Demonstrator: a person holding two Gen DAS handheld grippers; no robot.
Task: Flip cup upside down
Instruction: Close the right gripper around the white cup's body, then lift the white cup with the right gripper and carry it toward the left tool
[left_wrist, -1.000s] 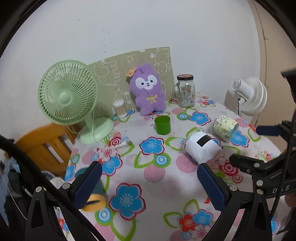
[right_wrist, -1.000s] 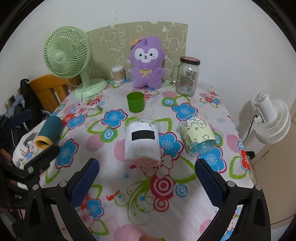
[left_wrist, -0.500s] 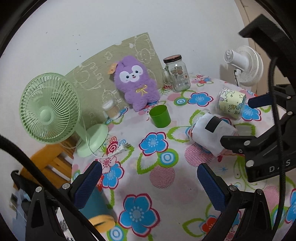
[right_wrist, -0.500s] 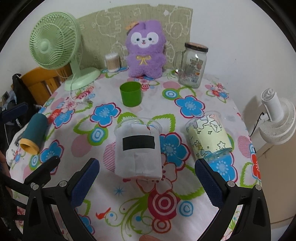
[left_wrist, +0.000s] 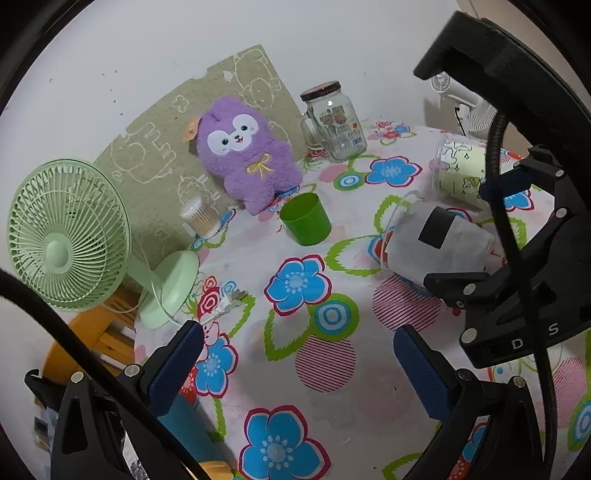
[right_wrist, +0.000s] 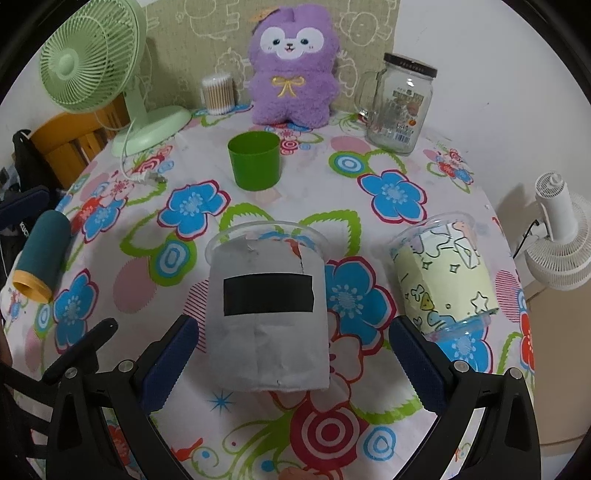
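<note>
Clear plastic cup (right_wrist: 267, 306), matt paper-wrapped

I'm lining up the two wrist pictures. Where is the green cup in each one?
Left wrist view: the green cup stands upright just above the centre, below the purple plush toy.
Right wrist view: the green cup stands upright left of centre in the upper part, again just in front of the purple plush toy.
Shared landmark: the purple plush toy.
</note>
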